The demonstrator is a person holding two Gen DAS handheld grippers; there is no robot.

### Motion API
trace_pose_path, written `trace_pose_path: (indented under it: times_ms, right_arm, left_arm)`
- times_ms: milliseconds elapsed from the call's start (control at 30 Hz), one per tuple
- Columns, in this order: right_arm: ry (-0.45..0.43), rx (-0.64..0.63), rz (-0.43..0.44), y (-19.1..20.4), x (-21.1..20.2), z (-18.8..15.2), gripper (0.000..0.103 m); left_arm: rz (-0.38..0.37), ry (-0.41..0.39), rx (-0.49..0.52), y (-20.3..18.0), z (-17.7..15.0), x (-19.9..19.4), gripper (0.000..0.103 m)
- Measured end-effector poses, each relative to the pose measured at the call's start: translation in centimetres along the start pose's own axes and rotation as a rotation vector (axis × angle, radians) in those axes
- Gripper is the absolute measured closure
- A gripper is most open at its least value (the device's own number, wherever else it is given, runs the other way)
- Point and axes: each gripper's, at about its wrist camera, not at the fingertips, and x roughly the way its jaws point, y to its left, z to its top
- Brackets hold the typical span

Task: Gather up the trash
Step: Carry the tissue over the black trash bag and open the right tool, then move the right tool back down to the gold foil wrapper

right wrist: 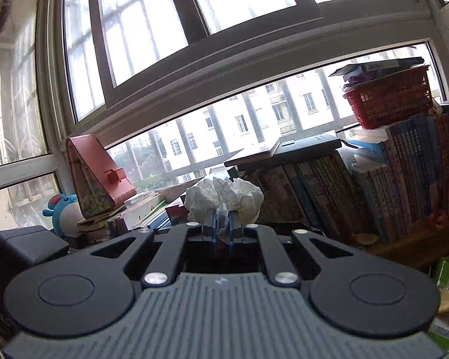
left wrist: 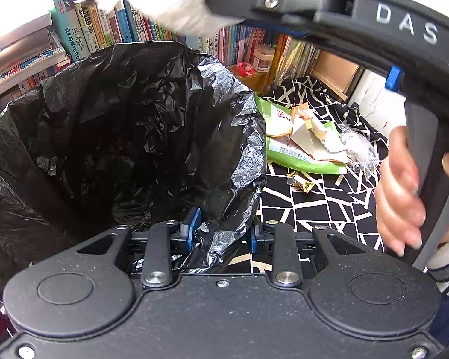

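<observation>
We've got the left gripper [left wrist: 221,233] clamped on the rim of the black trash bag [left wrist: 128,125]. Our right gripper [right wrist: 222,224] pinches a crumpled white tissue [right wrist: 224,197] above the bag's mouth, with more wrappers [left wrist: 308,140] lying just beside the bag.

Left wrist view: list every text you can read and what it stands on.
"DAS": black handle of the right gripper.
"说文解字": spine of a pale book.
"四大名著1000": teal book spine, partly hidden.
Other spines and the green snack bag: too small to read.
</observation>
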Motion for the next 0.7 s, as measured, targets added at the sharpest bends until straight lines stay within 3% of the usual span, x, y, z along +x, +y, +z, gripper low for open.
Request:
trace_pose_path:
  times_ms: [167,267,367,533,700]
  right_arm:
    - [0.048,0.014,0.033,0.7,0.0,-0.8,0.082]
    - [0.060,0.024,0.035,0.5,-0.1,-0.9,0.056]
    - [0.062,0.023,0.040,0.6,-0.3,-0.9,0.043]
    - [0.058,0.023,0.012,0.4,-0.5,-0.9,0.035]
    - [0.026,0.055,-0.078,-0.8,-1.1,-0.8,0.024]
  left_arm:
    - [0.006,-0.001,0.003,-0.1,0.0,0.0,0.073]
    - [0.010,-0.002,0.006,-0.2,0.0,0.0,0.073]
    - [0.013,-0.001,0.008,-0.4,0.0,0.0,0.073]
    - [0.017,-0.001,0.011,-0.5,0.0,-0.1,0.072]
    - [0.021,-0.001,0.016,-0.4,0.0,-0.1,0.072]
